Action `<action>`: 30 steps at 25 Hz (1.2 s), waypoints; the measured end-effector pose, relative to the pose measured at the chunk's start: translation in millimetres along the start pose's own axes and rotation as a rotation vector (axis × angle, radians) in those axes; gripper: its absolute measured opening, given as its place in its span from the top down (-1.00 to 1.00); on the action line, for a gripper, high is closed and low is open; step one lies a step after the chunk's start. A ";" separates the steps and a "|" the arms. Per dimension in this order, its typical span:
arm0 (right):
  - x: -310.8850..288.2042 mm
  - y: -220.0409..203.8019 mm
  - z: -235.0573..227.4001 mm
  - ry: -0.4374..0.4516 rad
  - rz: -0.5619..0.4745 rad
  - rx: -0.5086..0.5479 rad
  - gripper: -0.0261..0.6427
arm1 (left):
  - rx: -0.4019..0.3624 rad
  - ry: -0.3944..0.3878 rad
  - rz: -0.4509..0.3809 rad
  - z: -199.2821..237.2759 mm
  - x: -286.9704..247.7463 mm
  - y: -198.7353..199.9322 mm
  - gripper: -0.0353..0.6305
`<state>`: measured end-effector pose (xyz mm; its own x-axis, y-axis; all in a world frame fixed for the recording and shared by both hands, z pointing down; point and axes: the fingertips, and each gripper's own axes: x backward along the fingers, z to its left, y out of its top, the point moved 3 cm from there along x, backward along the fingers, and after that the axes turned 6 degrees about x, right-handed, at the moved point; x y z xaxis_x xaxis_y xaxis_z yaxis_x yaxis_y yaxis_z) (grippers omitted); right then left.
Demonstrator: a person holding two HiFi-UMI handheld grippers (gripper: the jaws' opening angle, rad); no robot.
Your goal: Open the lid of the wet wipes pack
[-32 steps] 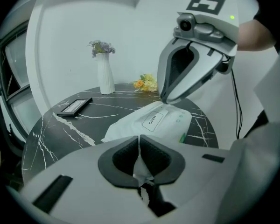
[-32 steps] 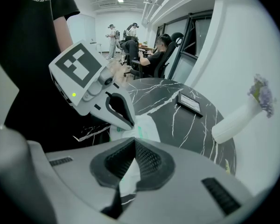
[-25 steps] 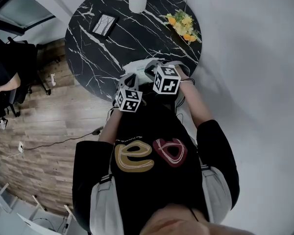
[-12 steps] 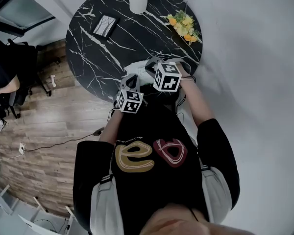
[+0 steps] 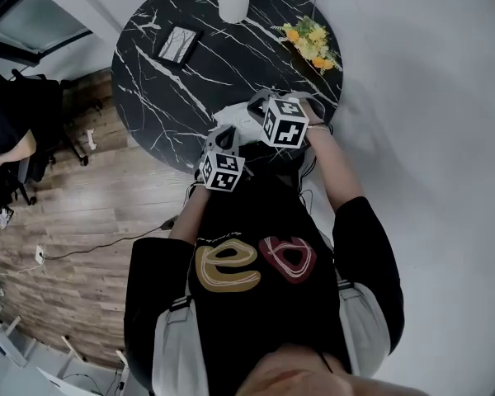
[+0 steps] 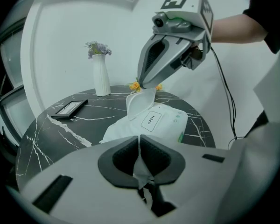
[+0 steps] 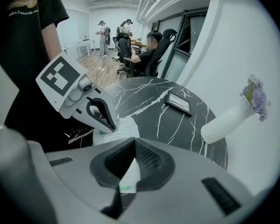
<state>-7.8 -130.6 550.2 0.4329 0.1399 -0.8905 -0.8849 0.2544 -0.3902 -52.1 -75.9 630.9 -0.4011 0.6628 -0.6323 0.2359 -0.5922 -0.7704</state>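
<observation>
Head view: I saw the pack (image 5: 231,120) at the table's (image 5: 173,89) near edge.

Left gripper view: my left gripper (image 6: 139,164) pinched the pack's end; the right gripper (image 6: 147,87) held the lid (image 6: 141,101) raised.

Right gripper view: its jaws were clamped on that white flap.

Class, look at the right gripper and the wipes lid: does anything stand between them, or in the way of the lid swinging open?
Nothing visible does. The right gripper is shut on the lid, which stands raised off the pack; the vase and flowers stand farther back on the table.
</observation>
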 end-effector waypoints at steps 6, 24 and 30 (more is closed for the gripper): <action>-2.9 1.0 -7.3 -0.009 0.020 -0.015 0.89 | 0.021 -0.024 0.025 0.6 -0.9 1.1 0.82; -14.3 -1.4 -30.8 0.006 0.047 -0.052 0.89 | 0.009 -0.044 0.021 1.8 0.3 1.1 0.82; -19.6 -3.5 -37.6 0.019 0.049 -0.055 0.89 | 0.001 -0.040 0.016 0.9 0.3 1.6 0.82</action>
<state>-19.6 -170.2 560.3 0.3861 0.1327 -0.9129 -0.9132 0.1947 -0.3580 -52.7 -77.1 629.5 -0.4325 0.6344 -0.6407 0.2417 -0.6030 -0.7602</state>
